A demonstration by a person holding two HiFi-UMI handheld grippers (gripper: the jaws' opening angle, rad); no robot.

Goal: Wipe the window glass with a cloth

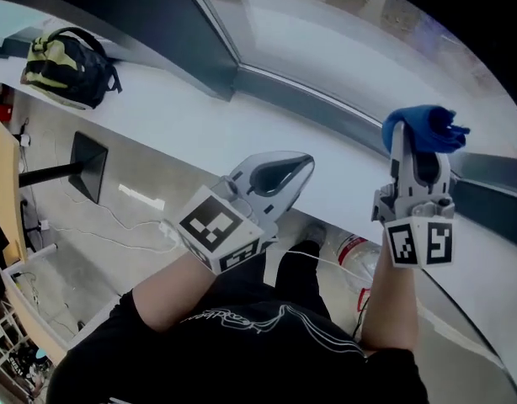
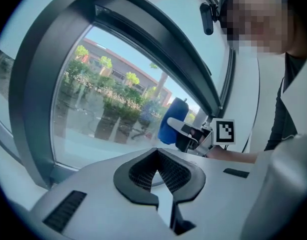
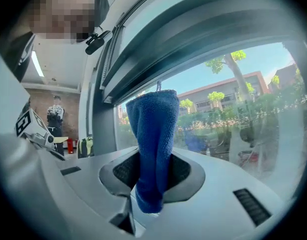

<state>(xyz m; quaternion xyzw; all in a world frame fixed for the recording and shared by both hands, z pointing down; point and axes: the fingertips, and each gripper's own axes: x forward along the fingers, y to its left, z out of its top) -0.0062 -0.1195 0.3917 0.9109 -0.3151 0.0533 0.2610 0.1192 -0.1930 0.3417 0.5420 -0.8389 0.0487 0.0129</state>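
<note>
Cloth (image 3: 152, 144) is held clamped upright in the right gripper (image 3: 151, 173) jaws, close before the glass (image 1: 368, 40), presumably so its free end can be presented for wiping, while the left gripper (image 2: 158, 171) is kept aside, jaws together and empty.

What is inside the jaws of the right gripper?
A blue cloth, clamped by the right gripper and sticking up past the jaws, with one end hanging out below. The jaws cover its pinched part.
</note>
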